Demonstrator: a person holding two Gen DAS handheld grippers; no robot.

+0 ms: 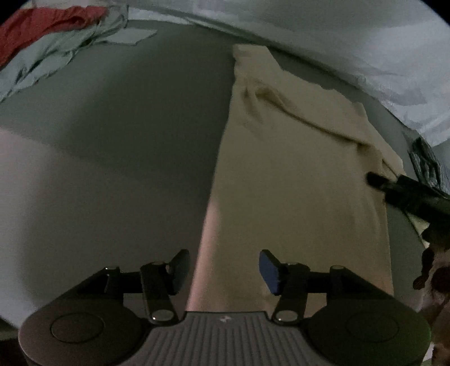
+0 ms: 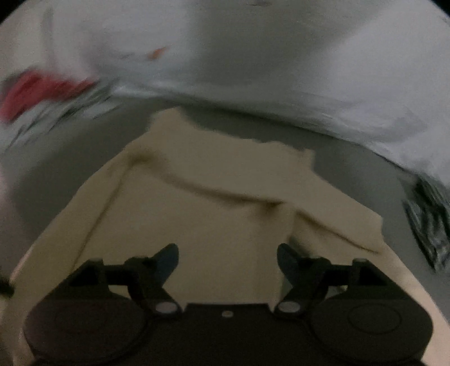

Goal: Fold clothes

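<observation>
garment: cream shirt [image 1: 298,174] lies flat on the grey bed surface [image 1: 118,135], partly folded already, w/ a sleeve or side panel laid diagonally across its upper half.
long axis: runs away from the left gripper [image 1: 223,270] toward the far white bedding [image 1: 337,36]; near hem under both cams, far end close to the bedding edge.
left gripper: fingers spread wide, nothing between them. sits over the shirt's left long edge at the near end; one pad over bare bed, other over cloth. contact w/ cloth can't be told.
right gripper: [image 2: 227,261] also wide open, holding nothing, hovering over the shirt's mid-body. in the left view its dark tip shows at the shirt's right edge beside the folded flap. right view is motion-blurred so fine detail is lost.
key relation: shirt lies straight ahead of both grippers; left is nearer the left edge, right nearer the right edge and flap [image 2: 337,222]. guess: next fold goes along the long axis or brings hem up to collar, so each needs its own-side edge.
nearer hand: about even on the hem; right closer to the flap.
other clothes: red garment [image 1: 47,22] and pale green garment [image 1: 56,53] heaped far left, well apart from the shirt. dark patterned item [image 2: 430,222] far right, unclear what.
containers: none seen, no basket or bin in either view.
risk: thin cloth, pinch may grab both layers and drag the fold.
</observation>
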